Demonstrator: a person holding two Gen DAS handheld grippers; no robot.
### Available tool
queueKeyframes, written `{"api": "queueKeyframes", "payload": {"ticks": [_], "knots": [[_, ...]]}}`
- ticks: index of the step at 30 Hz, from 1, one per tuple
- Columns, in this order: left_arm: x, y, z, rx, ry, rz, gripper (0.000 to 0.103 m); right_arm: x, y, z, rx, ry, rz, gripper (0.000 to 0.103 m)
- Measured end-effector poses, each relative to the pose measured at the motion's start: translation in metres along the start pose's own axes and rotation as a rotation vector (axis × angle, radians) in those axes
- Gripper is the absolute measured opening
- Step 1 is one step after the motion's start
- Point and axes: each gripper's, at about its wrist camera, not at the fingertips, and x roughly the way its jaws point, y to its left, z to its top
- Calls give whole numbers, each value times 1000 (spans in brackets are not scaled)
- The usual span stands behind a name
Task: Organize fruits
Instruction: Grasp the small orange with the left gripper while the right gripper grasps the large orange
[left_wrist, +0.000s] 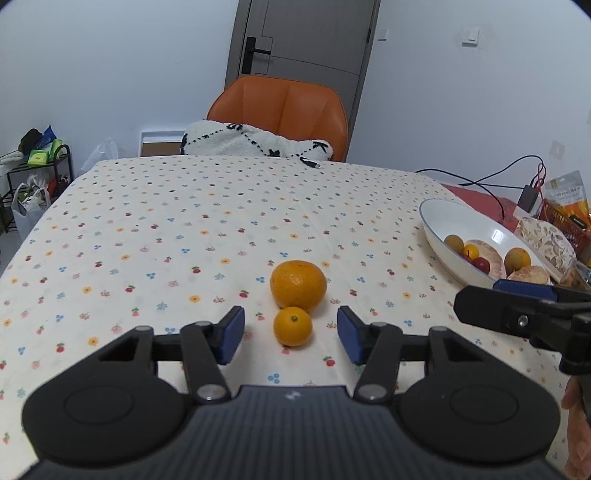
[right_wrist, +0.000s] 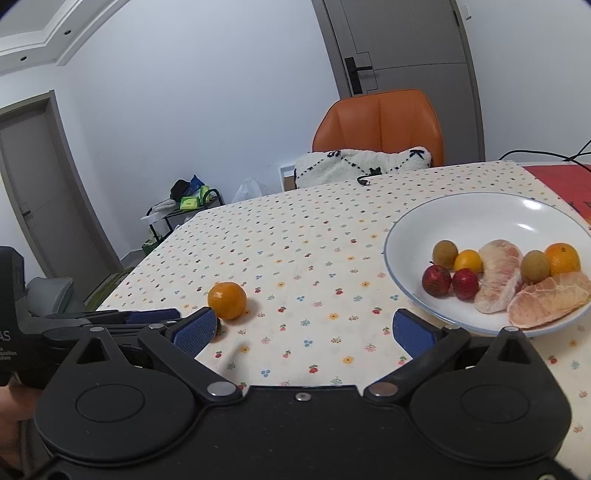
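Note:
Two oranges lie on the flowered tablecloth: a large orange (left_wrist: 299, 285) and, touching its near side, a small orange (left_wrist: 293, 326). My left gripper (left_wrist: 290, 334) is low over the cloth and open, with the small orange between its blue pads (left_wrist: 232, 339), a gap on each side. One of the oranges (right_wrist: 226, 300) also shows in the right wrist view, just past the left gripper (right_wrist: 110, 319). My right gripper (right_wrist: 304, 330) is open with only cloth between its fingers. It sits left of a white bowl (right_wrist: 480, 199) holding pomelo segments (right_wrist: 498, 275) and several small fruits.
An orange chair (left_wrist: 284, 107) with a white patterned blanket (left_wrist: 255, 142) stands at the table's far edge. Right of the bowl (left_wrist: 443, 214) are a red cloth (left_wrist: 480, 201), black cables (left_wrist: 491, 177), a charger and a red basket (left_wrist: 565, 221). A rack of bags (left_wrist: 33, 173) stands far left.

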Motion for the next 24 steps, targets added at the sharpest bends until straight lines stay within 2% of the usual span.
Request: {"api": "queueKeyframes", "payload": {"ticks": [2,11,24], "knots": [[2,-2,-1,10,2,8,53,2,2,1,-10,0,8,103],[9,-2,-3,32,10,6,23,10,4,3,-14,4,19,103],[-6,22,4,-30,-36,18,22,26,14,5,-24,21,44,103]]}}
